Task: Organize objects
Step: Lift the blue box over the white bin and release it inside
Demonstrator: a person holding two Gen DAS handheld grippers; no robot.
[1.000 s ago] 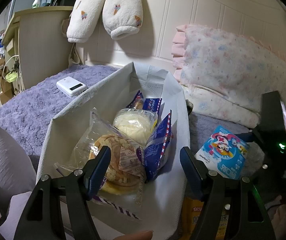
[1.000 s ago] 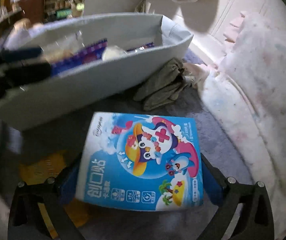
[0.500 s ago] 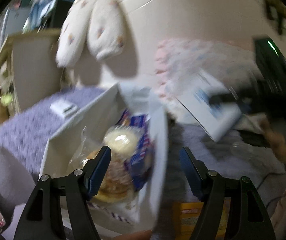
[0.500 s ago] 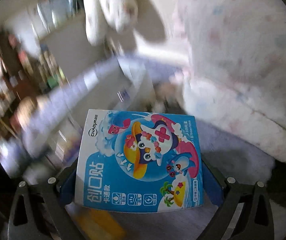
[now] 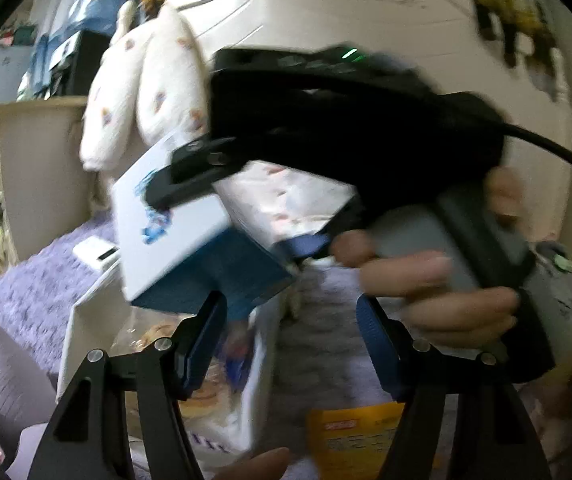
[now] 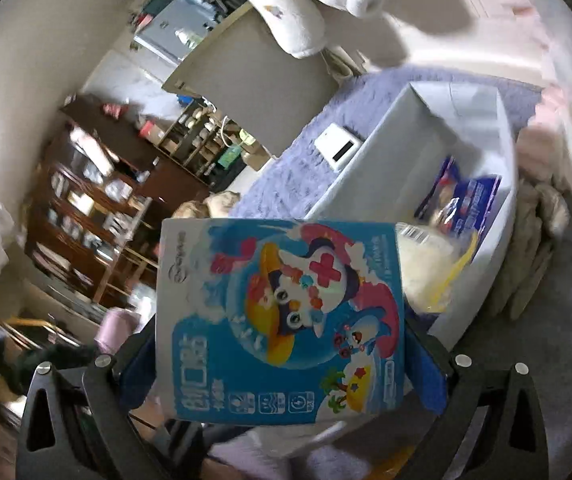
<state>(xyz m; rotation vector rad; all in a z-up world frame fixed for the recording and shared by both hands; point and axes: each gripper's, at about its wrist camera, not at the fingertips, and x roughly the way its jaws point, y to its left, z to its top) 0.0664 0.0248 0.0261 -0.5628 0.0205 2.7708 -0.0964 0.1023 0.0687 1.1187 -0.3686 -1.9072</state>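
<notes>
Right hand-held gripper (image 6: pixel 281 364): its two blue-padded fingers (image 6: pixel 426 368) are clamping the sides of a blue cartoon-printed box (image 6: pixel 281 320), which is lying flat between them with its printed face toward the camera. Ahead of and below this gripper, a white fabric bin (image 6: pixel 366 168) is sitting on the purple bed cover (image 6: pixel 286 176); snack packets (image 6: pixel 462 200) and a pale wrapped bun (image 6: pixel 426 264) are lying inside it. A small white device (image 6: pixel 338 146) is resting on the cover just beyond the bin's far-left wall.

Left hand-held gripper (image 5: pixel 290 340): its jaws are standing apart with nothing between them, and they have just been closing a little. In the left wrist view, the right gripper's black body (image 5: pixel 346 120) is crossing the upper field, a hand (image 5: pixel 438 280) wrapping its handle, and the box (image 5: pixel 173 232) it carries is hanging tilted in the air above the bin (image 5: pixel 81 320), ahead of the left gripper's left finger (image 5: pixel 201 340). A bagged pastry (image 5: pixel 157 336) is showing in the bin under the box. A yellow package (image 5: pixel 358 432) is lying on the bed cover near the left gripper's right finger. White plush legs (image 5: pixel 145 92) are hanging against the headboard (image 5: pixel 326 20) beyond. The view is blurring with motion.
</notes>
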